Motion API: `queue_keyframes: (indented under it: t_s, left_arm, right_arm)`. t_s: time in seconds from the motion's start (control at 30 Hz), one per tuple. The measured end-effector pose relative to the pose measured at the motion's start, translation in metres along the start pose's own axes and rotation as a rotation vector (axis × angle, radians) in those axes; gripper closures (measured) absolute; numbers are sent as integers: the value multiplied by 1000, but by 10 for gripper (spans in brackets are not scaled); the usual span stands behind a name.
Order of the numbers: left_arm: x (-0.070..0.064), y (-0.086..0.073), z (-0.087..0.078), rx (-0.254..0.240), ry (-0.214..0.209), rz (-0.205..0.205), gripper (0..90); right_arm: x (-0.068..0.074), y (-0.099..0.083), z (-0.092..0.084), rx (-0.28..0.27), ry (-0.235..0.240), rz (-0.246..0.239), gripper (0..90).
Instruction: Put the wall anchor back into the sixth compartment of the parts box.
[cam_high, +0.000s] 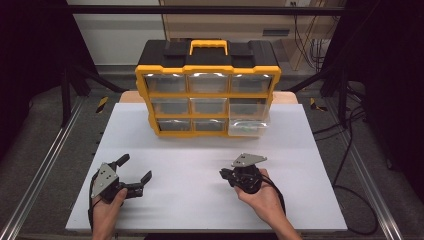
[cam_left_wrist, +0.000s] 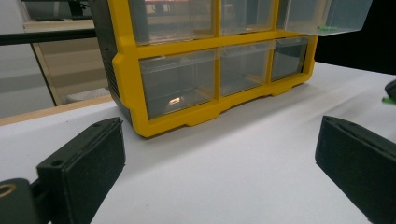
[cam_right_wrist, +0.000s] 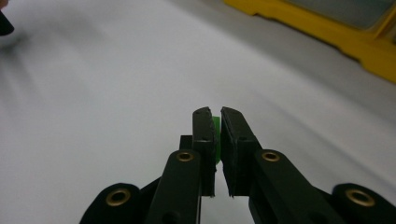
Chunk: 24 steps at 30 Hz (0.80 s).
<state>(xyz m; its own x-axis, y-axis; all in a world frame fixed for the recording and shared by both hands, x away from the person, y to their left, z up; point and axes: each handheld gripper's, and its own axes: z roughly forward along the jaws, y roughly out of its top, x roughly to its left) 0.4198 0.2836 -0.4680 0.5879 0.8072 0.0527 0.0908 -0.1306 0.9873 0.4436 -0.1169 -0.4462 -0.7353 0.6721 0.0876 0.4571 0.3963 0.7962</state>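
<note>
Green plastic piece (cam_right_wrist: 216, 135), thin, light and stiff (we judge), sits pinched in our right gripper (cam_right_wrist: 215, 122), flat faces gripped; left gripper (cam_left_wrist: 219, 163) gapes wide.

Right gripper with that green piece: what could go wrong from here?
1. The right gripper pinches the small green piece by a thin sliver between its fingers; it could slip out on the way.
2. The open drawer sticks out of the yellow organizer, so a low approach might clip its rim.
3. The left gripper sits open and clear, so nothing steadies the organizer if it gets bumped.
</note>
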Motion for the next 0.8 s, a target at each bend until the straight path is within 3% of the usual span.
queue_keyframes:
  t_s: [0.4, 0.8]
  left_arm:
    - [0, 0, 0, -2, -1, -1, 13]
    - [1, 0, 0, -2, 1, -2, 13]
  right_arm:
    - [-12, 29, -41, -99, -55, -13, 846]
    - [-17, 61, -69, -158, -96, -48, 846]
